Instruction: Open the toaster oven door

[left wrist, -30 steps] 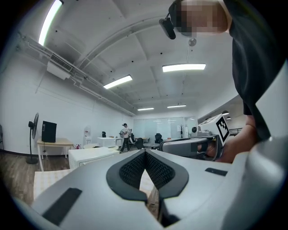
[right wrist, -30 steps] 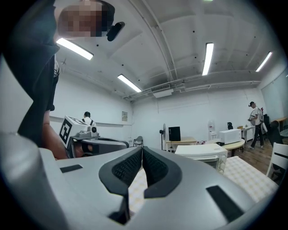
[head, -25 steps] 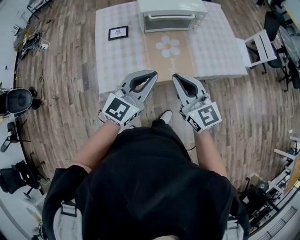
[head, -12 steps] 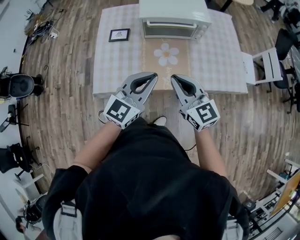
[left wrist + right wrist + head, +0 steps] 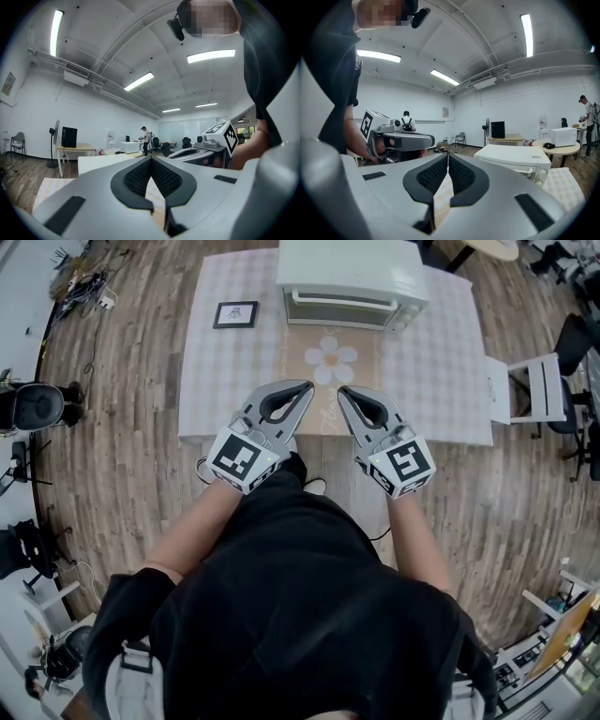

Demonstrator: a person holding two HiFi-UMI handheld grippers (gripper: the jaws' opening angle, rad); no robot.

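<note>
Bright, even light from ceiling strip lamps [image 5: 211, 56]; faint shadows, strong fisheye bending toward every edge, little blur.

Your right claw [image 5: 448, 154] fills the lower half of the view. Its jaws are closed tip to tip with nothing between them. At three o'clock from the tips sits the white toaster oven [image 5: 513, 159], door shut, on the checked table [image 5: 569, 183]. At nine o'clock your left claw [image 5: 429, 139] hangs level, just beside the right one. Far off at one o'clock stands a fan [image 5: 487, 125], with a chair [image 5: 461, 138] near it.
</note>
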